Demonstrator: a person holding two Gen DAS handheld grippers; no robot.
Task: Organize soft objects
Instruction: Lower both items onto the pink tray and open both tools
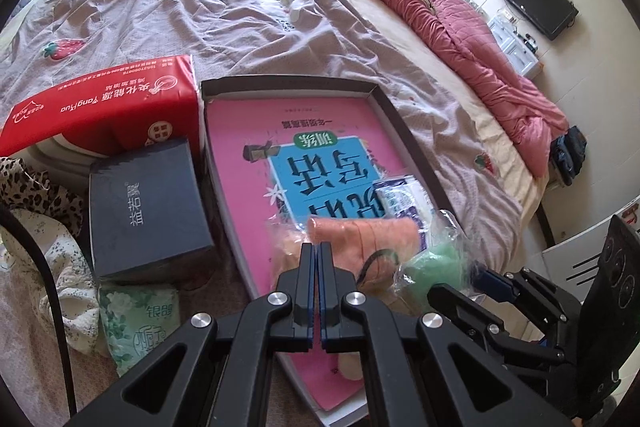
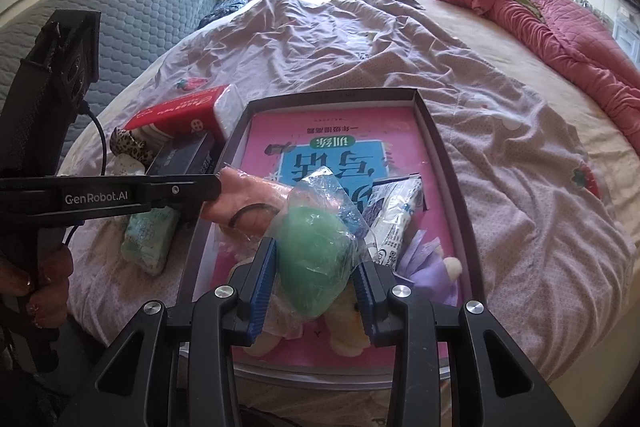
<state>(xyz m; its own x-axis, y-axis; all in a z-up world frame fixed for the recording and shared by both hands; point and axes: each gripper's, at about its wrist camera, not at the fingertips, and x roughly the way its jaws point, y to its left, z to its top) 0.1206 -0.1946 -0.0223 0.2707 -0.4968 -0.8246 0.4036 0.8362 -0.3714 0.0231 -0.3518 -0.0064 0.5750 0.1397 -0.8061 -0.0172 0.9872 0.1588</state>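
Now a green soft toy in a clear bag [image 2: 316, 267] is clamped by the right gripper [image 2: 316, 287] above the tray [image 2: 448, 163]. At ten o'clock, an orange cloth roll [image 2: 248, 203] is pinched by the closed left gripper [image 2: 214, 191]. Next, both probably must be laid in the tray.

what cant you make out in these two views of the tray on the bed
- Yellow plush toy, right wrist view: mostly hidden under the green soft item in clear plastic wrap held by the right gripper.
- Peach rolled cloth, left wrist view: near end hidden behind the shut left gripper; whether it is pinched is unclear.
- Pink book cover in the shallow grey tray: lower title covered.
- Green floral tissue pack: partly hidden by the gripper.
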